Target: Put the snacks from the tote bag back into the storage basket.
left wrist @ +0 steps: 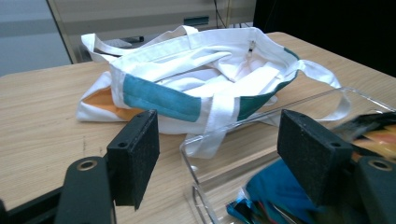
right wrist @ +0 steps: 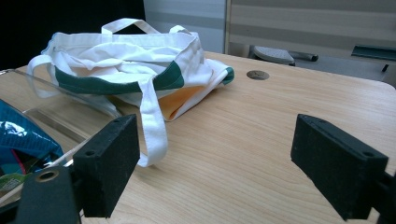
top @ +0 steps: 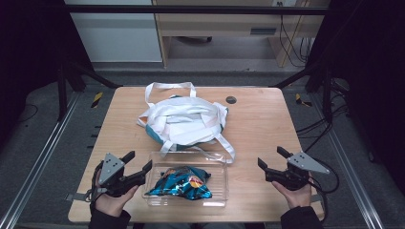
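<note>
Start of pick: both grippers open & empty, snack bag lying in tray at near edge of table.

The left gripper (top: 139,164) is held w/ jaws wide apart, nothing between them, just beside the left wall of the clear tray (top: 187,155); one jaw is almost at the tray corner. The right gripper (top: 271,161) is also wide open and empty, well apart from the tray, near the right edge of the table (top: 258,124). The blue snack bag (top: 184,183) is inside the tray, crumpled. The tote (top: 184,119) is at table centre, just behind the tray, mouth open, a strap hanging over the tray rim. Step judged: approach, nothing grasped yet. Next move prob. calls for the left gripper to be brought over the tray wall and closed on the snack bag, strap to be avoided.
</note>
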The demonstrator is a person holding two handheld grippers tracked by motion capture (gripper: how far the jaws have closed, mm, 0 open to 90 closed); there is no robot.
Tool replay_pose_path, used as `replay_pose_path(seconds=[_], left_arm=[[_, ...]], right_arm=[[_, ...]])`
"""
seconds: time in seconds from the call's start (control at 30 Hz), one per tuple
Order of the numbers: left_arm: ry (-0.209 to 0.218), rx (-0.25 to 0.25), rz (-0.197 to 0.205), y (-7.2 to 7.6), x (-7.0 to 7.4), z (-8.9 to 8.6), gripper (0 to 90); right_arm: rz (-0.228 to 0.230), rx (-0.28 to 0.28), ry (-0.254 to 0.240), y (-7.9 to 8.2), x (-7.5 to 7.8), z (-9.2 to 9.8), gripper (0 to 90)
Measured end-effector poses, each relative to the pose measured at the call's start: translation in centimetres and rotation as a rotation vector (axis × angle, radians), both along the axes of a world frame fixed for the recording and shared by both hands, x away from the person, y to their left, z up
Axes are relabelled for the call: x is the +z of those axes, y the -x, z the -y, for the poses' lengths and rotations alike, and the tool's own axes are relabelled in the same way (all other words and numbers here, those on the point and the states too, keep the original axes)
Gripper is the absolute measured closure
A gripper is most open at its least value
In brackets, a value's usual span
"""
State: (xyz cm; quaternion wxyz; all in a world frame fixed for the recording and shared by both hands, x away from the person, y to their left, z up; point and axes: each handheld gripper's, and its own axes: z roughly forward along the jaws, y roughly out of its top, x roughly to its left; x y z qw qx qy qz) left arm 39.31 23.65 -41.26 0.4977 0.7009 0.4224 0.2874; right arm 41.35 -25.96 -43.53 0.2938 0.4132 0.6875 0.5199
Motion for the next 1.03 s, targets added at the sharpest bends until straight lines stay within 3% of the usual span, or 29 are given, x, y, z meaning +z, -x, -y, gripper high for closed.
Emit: replay_pose_path(seconds=[0.23,0.37,0.47,0.53,1.03], left_arm=[[0.000,0.020,-0.006,-0.6,-0.4,-0.9,29.8],[-0.022,0.036,-0.006,-1.2,-1.0,-1.7,30.3],[-0.041,0.064,-0.024,-1.7,-1.6,-2.7,30.3],[-0.031,0.074,-0.036,-1.9,-2.0,-3.3,30.3],[-0.027,0.065,-0.064,-2.8,-3.2,-5.2,31.0]], right_arm=[[-0.001,0.002,0.003,0.0,0.0,0.0,15.7],[-0.002,0.000,0.005,0.0,0.0,0.0,15.7],[-0.002,-0.002,0.009,-0.1,-0.1,0.0,15.7],[-0.004,-0.006,0.009,-0.1,-0.2,0.1,15.7],[-0.014,-0.011,0.018,-0.3,-0.4,0.3,15.5]])
